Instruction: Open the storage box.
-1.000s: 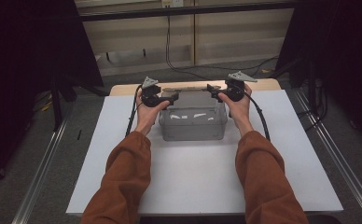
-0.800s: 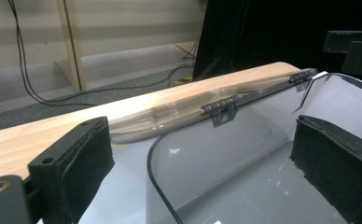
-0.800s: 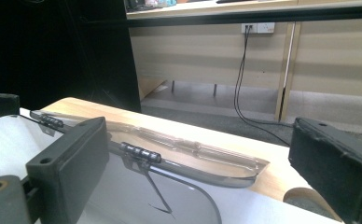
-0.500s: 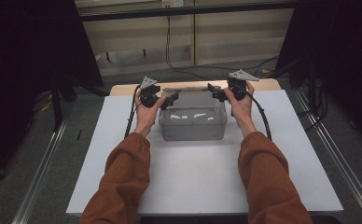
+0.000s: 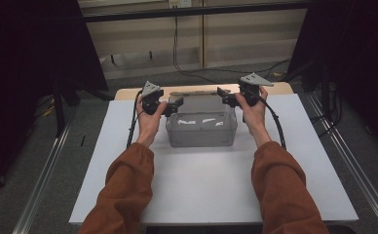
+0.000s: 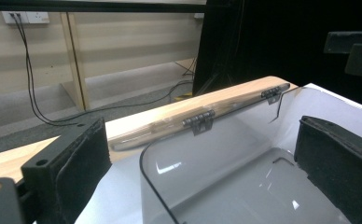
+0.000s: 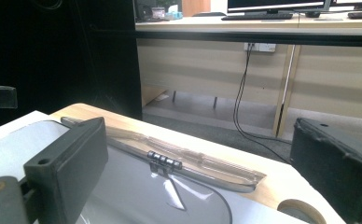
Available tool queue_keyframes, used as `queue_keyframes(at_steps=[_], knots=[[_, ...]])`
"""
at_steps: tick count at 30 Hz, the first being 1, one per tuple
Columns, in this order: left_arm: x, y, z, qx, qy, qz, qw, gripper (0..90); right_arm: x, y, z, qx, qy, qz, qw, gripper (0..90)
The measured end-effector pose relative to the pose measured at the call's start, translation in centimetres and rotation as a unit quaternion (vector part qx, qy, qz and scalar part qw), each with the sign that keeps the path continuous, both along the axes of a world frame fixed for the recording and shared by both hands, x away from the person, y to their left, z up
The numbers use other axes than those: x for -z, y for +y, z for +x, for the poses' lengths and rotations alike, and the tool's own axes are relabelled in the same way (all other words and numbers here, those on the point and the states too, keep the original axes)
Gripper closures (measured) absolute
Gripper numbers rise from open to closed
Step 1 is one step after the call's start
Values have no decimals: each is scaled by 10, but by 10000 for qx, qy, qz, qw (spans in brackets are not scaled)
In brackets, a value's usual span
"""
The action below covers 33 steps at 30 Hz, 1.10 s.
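While both sets of jaws stand wide, the left gripper point(image 5: 173, 105) and right gripper point(image 5: 224, 97) flank the clear box point(image 5: 201, 127) on the worktop point(image 5: 197, 180), its lid point(image 7: 188, 161) hinged back, apparently ready to grip opposite walls.

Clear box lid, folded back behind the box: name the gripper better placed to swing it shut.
Left, marginally. The left gripper is at the clear box rim, near the lid hinges; the right gripper sits higher. Both are open.

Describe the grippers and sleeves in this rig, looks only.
Both grippers, left gripper and right gripper, are black with thick, blocky padded fingers. Each carries a grey triangular plate on top and trails a black cable. The person wears rust-orange sleeves.
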<state>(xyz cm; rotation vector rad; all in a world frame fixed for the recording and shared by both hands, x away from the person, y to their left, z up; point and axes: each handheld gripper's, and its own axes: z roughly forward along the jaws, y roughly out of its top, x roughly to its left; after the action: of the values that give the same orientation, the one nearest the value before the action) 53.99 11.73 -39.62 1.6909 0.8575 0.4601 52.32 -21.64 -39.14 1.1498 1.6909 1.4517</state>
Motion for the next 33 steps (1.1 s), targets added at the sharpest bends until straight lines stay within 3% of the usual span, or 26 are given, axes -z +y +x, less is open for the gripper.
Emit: queue_keyframes(at_steps=[6, 8, 14, 21, 24, 29, 33], knots=[[-5, 5, -10, -46, 0, -122, 9999, 34, -3, -4, -9, 11, -33, 18, 10000, 41], [-10, 3, -17, -3, -71, -164, 9998, 35, -5, -5, -13, -4, -55, 22, 10000, 41], [-19, -2, -31, 88, -376, -4, 9993, 34, -9, -6, -22, 0, -143, -7, 9999, 41], [-15, 1, -47, 32, -576, -67, 9983, 40, -11, -8, -41, -29, -280, -66, 9996, 37], [-12, 4, -54, 35, -614, -117, 9980, 36, -9, -9, -49, 9, -424, -213, 9989, 31], [-12, 11, -64, -36, -690, -75, 9976, 30, -8, -15, -61, 63, -386, -35, 9992, 30], [-13, 17, -70, -70, -726, -53, 9973, 30, -12, -15, -70, 93, -471, -74, 9988, 30]])
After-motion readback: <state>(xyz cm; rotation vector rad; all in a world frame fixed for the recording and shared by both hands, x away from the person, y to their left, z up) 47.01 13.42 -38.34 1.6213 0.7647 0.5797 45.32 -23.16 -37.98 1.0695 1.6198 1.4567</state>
